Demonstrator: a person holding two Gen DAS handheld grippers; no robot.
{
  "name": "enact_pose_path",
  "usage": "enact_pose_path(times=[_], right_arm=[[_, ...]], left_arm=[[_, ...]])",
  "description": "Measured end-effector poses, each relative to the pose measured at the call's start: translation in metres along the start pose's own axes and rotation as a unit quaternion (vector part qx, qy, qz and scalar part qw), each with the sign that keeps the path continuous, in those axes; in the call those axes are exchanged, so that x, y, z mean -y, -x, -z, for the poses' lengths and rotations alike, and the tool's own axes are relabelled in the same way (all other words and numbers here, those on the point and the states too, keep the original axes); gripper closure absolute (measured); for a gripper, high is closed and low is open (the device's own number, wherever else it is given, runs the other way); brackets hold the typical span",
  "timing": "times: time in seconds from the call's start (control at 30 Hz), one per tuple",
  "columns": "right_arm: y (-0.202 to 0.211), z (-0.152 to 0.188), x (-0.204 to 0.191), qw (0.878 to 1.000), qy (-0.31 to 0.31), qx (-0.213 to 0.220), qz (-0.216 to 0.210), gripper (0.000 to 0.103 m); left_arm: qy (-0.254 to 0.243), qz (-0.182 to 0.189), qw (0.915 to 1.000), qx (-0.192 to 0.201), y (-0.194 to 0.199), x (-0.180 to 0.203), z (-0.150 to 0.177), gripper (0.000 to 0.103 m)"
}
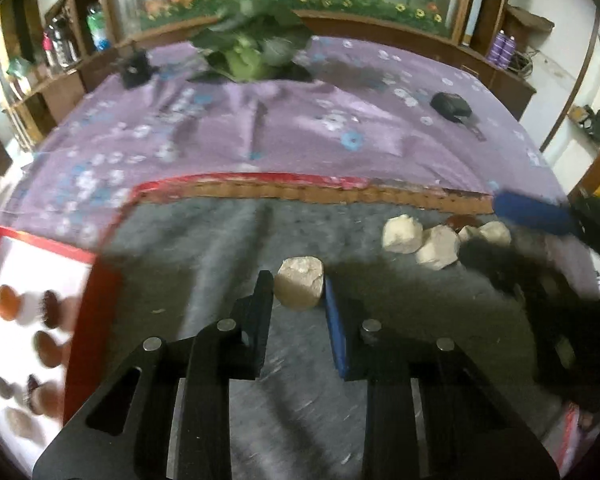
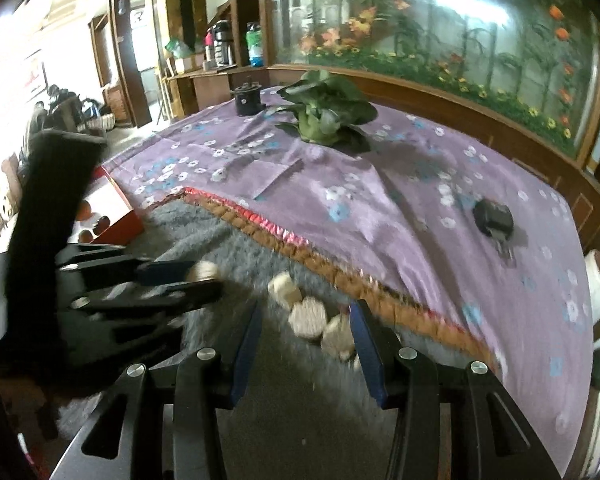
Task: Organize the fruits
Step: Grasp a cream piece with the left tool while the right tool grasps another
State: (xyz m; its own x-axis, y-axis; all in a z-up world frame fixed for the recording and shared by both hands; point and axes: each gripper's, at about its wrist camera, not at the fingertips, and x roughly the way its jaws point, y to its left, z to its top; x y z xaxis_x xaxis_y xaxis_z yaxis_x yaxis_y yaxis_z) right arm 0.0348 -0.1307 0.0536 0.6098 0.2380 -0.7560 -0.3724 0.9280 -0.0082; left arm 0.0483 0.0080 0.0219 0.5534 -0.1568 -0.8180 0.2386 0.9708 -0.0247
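1. At the far left sits a red-rimmed white tray (image 1: 96, 280) holding several brown and orange oval fruits (image 1: 46, 346), blurred in the left wrist view.
2. Right of it, on the grey fuzzy mat (image 1: 204, 248), the left gripper (image 1: 298, 292) has its fingers clamped on a pale cream, rough-faced chunk (image 1: 300, 287), one black finger and one blue-padded finger pressing its two sides.
3. Further right on the mat, a cluster of similar pale chunks (image 1: 420, 240) lies near the mat's orange-and-red woven border (image 1: 340, 194).
4. The right gripper (image 2: 306, 344) hangs just over that cluster with its blue-padded fingers (image 2: 366, 356) apart and nothing between the pads.
5. Beyond, the purple flowered cloth (image 2: 400, 208) carries a leafy green plant (image 2: 328, 116) and, right of it, a small black object (image 2: 494, 218).
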Motion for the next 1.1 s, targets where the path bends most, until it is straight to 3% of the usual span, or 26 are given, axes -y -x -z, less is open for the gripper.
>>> enact_pose_path(times=[0.1, 0.17, 0.27, 0.3, 0.33, 0.47, 0.57, 0.63, 0.67, 0.77, 0.87, 0.97, 1.03, 1.1], right_arm=[[-0.016, -0.015, -0.004, 0.999, 0.025, -0.007, 0.031, 0.058], [-0.038, -0.028, -0.006, 0.994, 0.057, -0.031, 0.088, 0.058], [-0.053, -0.032, -0.007, 0.99, 0.077, -0.063, 0.098, 0.058], [-0.057, -0.03, -0.016, 0.99, 0.091, -0.087, 0.07, 0.058], [-0.057, -0.03, -0.016, 0.99, 0.091, -0.087, 0.07, 0.058], [-0.028, -0.017, -0.042, 0.99, 0.112, -0.079, -0.031, 0.058], [-0.007, -0.008, -0.039, 0.994, 0.093, -0.051, 0.011, 0.057], [0.001, 0.006, -0.024, 0.999, 0.027, -0.039, -0.019, 0.057], [0.001, 0.006, -0.024, 0.999, 0.027, -0.039, -0.019, 0.057], [-0.003, 0.02, -0.022, 0.996, -0.031, -0.042, -0.077, 0.057], [-0.01, 0.023, -0.024, 0.993, -0.06, -0.042, -0.094, 0.057], [-0.025, 0.02, -0.025, 0.991, -0.078, -0.048, -0.097, 0.057], [-0.038, 0.016, -0.02, 0.993, -0.089, -0.043, -0.061, 0.057], [-0.043, 0.011, -0.016, 0.992, -0.1, -0.035, -0.065, 0.057]], left_arm=[[0.008, 0.004, 0.9999, 0.005, 0.014, -0.009, 0.007, 0.079], [0.006, 0.0, 0.9999, 0.012, 0.024, -0.014, 0.011, 0.079], [0.013, 0.001, 0.9998, 0.015, 0.036, -0.023, 0.015, 0.079], [0.015, 0.0, 0.9997, 0.017, 0.039, -0.027, 0.016, 0.079], [0.015, -0.001, 0.9997, 0.02, 0.04, -0.029, 0.016, 0.079], [0.022, -0.011, 0.9992, 0.032, 0.05, -0.04, 0.02, 0.078], [0.027, -0.008, 0.9991, 0.033, 0.052, -0.043, 0.023, 0.078], [0.031, -0.004, 0.9991, 0.029, 0.051, -0.045, 0.024, 0.078], [0.033, -0.003, 0.9991, 0.028, 0.05, -0.046, 0.025, 0.078], [0.037, -0.001, 0.999, 0.026, 0.049, -0.047, 0.026, 0.079], [0.036, 0.002, 0.9989, 0.028, 0.051, -0.046, 0.027, 0.079], [0.034, 0.003, 0.999, 0.03, 0.051, -0.045, 0.027, 0.078], [0.034, 0.006, 0.9991, 0.026, 0.049, -0.045, 0.028, 0.078], [0.035, 0.006, 0.9991, 0.024, 0.048, -0.045, 0.028, 0.079]])
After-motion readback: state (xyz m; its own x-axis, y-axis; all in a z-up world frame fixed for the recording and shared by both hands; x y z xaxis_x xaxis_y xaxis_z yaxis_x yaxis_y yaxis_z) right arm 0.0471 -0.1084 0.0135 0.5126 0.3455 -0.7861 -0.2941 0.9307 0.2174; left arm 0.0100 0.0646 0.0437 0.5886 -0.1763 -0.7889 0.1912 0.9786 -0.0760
